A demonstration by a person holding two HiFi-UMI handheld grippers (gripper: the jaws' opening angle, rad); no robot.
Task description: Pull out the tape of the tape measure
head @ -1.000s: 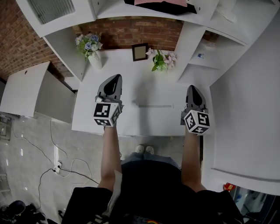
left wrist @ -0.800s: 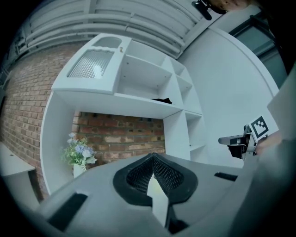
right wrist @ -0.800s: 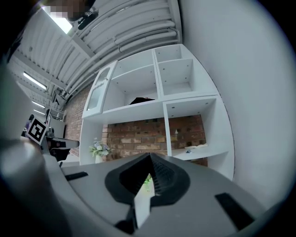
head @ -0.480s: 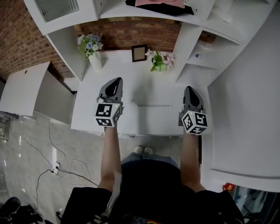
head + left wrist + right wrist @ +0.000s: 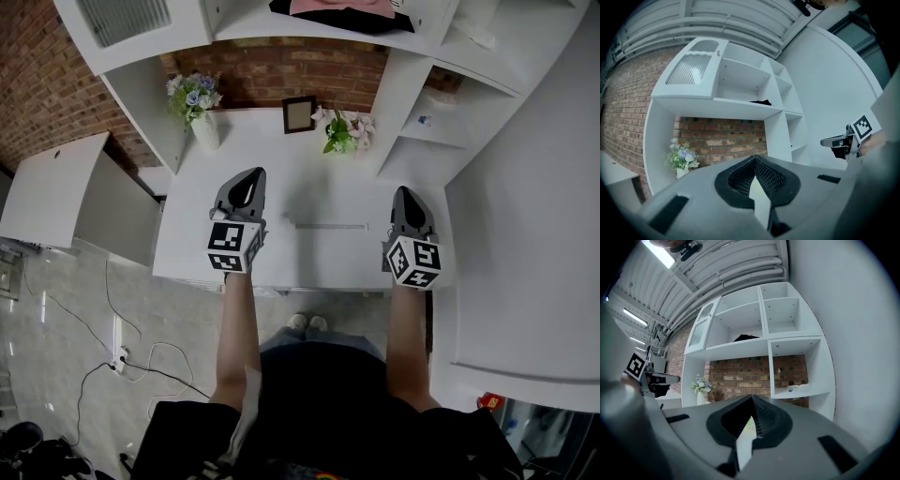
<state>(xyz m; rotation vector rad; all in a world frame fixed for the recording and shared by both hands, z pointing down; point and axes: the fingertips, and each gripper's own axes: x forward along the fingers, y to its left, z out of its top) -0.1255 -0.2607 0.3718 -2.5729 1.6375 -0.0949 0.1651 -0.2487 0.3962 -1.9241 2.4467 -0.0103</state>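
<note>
A thin pale strip of tape (image 5: 330,226) lies flat on the white table (image 5: 309,262), running left to right between my two grippers. I cannot make out the tape measure's case. My left gripper (image 5: 248,178) hovers over the table to the left of the strip, jaws shut and empty. My right gripper (image 5: 408,194) hovers by the table's right edge, past the strip's right end, also shut with nothing in it. The left gripper view shows its closed jaws (image 5: 754,160) pointing at the shelf wall; the right gripper view shows the same (image 5: 752,400).
At the back of the table stand a vase of flowers (image 5: 195,103), a small picture frame (image 5: 299,112) and a pink-flowered plant (image 5: 342,131). White shelving (image 5: 441,103) rises behind and to the right. A low white cabinet (image 5: 70,197) stands at the left.
Both grippers have edged slightly up and inward in the head view; the strip on the table stays where it was. Jaws remain shut.
</note>
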